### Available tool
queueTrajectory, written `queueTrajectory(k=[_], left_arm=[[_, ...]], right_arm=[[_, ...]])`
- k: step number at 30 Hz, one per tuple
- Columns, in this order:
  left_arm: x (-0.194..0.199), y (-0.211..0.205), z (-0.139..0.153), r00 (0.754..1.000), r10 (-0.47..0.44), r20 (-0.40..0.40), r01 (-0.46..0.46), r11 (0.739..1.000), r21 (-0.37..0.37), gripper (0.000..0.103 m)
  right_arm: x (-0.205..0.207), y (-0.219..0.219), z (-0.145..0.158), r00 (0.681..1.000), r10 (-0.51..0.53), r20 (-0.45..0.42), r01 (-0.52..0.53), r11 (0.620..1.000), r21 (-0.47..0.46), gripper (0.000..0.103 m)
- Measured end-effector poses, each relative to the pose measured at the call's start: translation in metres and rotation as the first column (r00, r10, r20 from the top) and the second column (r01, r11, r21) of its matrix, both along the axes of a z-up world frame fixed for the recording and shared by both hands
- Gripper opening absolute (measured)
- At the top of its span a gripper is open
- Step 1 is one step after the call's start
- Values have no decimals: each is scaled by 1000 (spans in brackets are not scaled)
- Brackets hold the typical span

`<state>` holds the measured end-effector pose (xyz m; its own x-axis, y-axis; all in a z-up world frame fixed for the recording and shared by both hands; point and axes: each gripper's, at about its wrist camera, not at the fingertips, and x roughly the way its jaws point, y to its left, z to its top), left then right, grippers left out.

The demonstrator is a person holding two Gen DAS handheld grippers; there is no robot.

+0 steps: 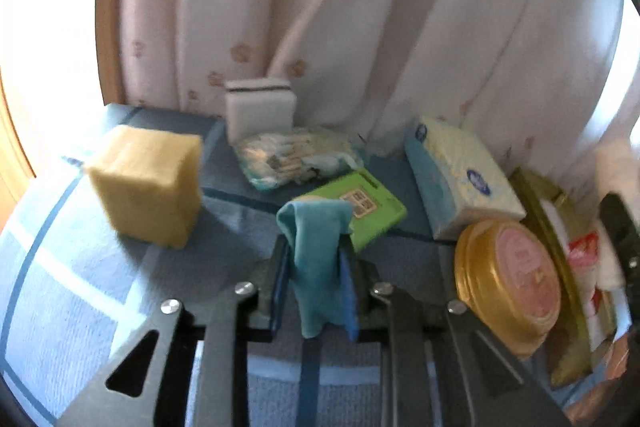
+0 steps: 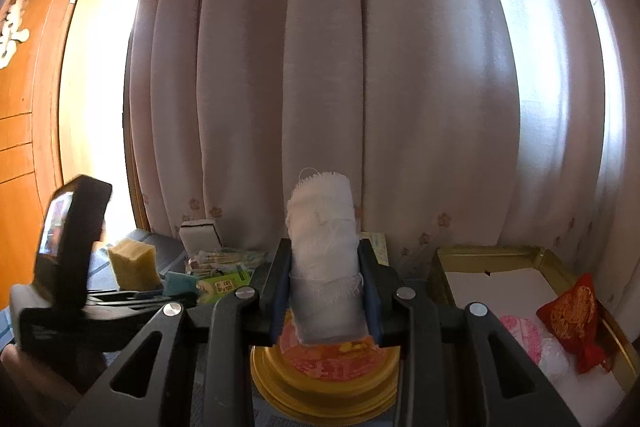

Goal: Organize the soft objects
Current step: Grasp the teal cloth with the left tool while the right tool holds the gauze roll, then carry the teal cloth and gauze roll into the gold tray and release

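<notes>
**Two grippers, each pinching a cloth above a blue-covered surface**

A blue cover with paler stripes [image 1: 80, 267] spreads below pale, pleated curtains [image 2: 400, 87]. Over it, the left gripper [image 1: 316, 259] has its fingers pressed onto a folded teal cloth [image 1: 316, 247], which stands up between the pads and hangs down behind them. The right gripper [image 2: 324, 279] pinches a rolled white gauze cloth [image 2: 324, 247], held upright above a round gold tin with a pink lid [image 2: 326, 367].

Just beyond the teal cloth lies a flat green packet [image 1: 368, 207]. Left of it sits a yellow sponge block [image 1: 148, 183]. Farther back a white sponge with a dark line [image 1: 260, 107] stands against the curtain, with a crinkly plastic packet [image 1: 296, 155] in front of it. To the right a soft pack of tissues [image 1: 460, 179] leans near the tin. At the far right is a gold-rimmed tray [image 2: 492, 251], holding a red embroidered pouch [image 2: 572, 315] and a pink item, too blurred to identify.
</notes>
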<state>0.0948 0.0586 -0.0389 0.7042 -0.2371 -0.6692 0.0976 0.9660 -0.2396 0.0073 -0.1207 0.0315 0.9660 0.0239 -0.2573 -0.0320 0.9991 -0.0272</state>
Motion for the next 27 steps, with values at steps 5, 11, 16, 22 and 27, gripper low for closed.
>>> queueTrajectory(k=[5,11,16,22,27], left_arm=[[-17,13,5,995,42,91,-37,998,-55,14],[-49,14,27,958,64,278,-54,998,-41,13],[-64,-8,39,929,34,368,-72,993,90,13],[-71,-33,40,918,-4,395,-75,980,184,13],[-75,-44,38,924,3,383,-77,981,180,13]], right_arm=[[0,-1,2,1000,-2,-3,2,1000,9,34],[-1,-6,4,1000,0,-3,0,1000,26,34],[-9,-6,2,1000,-16,9,17,999,-38,34],[-20,-18,-2,999,-45,14,46,996,-73,34],[-22,-26,-4,998,-59,13,60,995,-83,34]])
